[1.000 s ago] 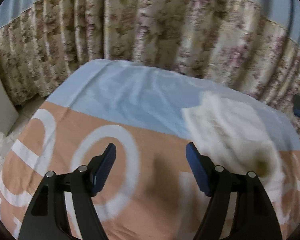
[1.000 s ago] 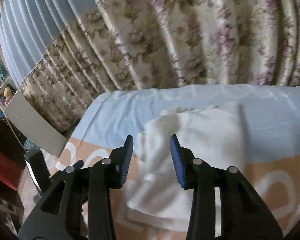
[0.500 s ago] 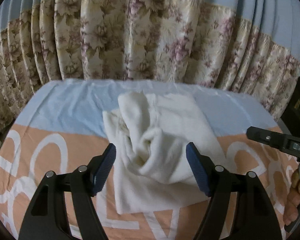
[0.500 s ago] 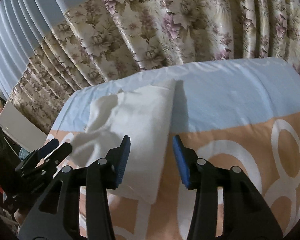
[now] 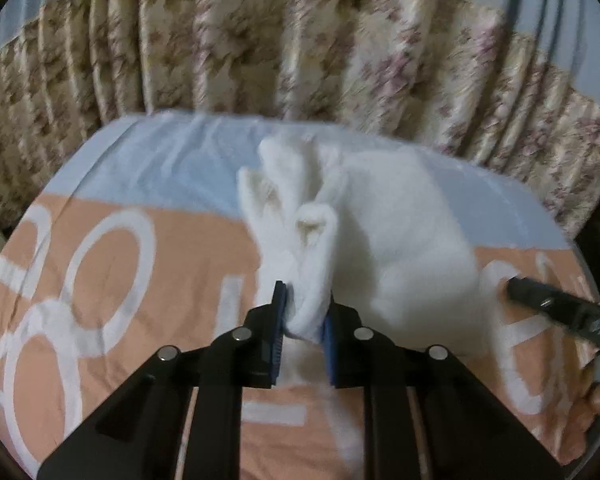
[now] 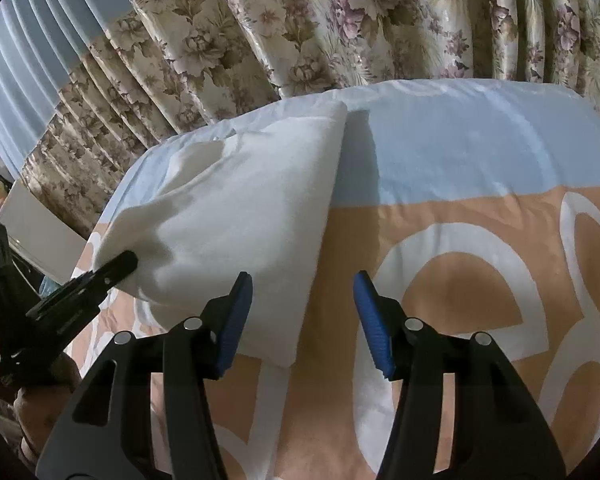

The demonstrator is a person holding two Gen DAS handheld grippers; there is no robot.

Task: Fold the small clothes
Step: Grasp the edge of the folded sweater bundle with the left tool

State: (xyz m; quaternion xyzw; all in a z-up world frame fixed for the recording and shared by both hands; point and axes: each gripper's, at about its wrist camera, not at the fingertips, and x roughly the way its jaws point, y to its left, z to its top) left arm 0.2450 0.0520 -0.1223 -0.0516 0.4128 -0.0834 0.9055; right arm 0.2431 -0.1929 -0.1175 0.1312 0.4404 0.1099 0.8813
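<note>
Left wrist view: the left gripper (image 5: 304, 316) had just closed its blue pads on a bunched fold of the white garment (image 5: 400, 248), which half a second before lay loose between jaws standing wide. The cloth ran away from the pinch in a raised ridge, its far end reaching the pale blue band of the bedspread (image 5: 140, 280), while most of its body rested on the peach part with the white rings. The floral curtain (image 5: 300, 40) hung behind the far edge of the bedspread. To the right of the garment, the tip of the right gripper (image 5: 556, 308) lay just beside the cloth's edge.

In the right wrist view, the right gripper (image 6: 302, 320) had been opening and stood with its jaws apart and nothing pressed between them; the near right corner of the garment (image 6: 240, 216) lay flat between and ahead of its pads. At the garment's left side, the left gripper (image 6: 112, 268) had lifted the cloth into a soft peak off the bedspread (image 6: 460, 152).

With one side now seized and the other corner lined up but not taken, the fold appeared to be at its start: the right jaws likely needed to close on that corner before the garment could be raised and doubled over. A one-sided lift risked dragging the cloth askew.
</note>
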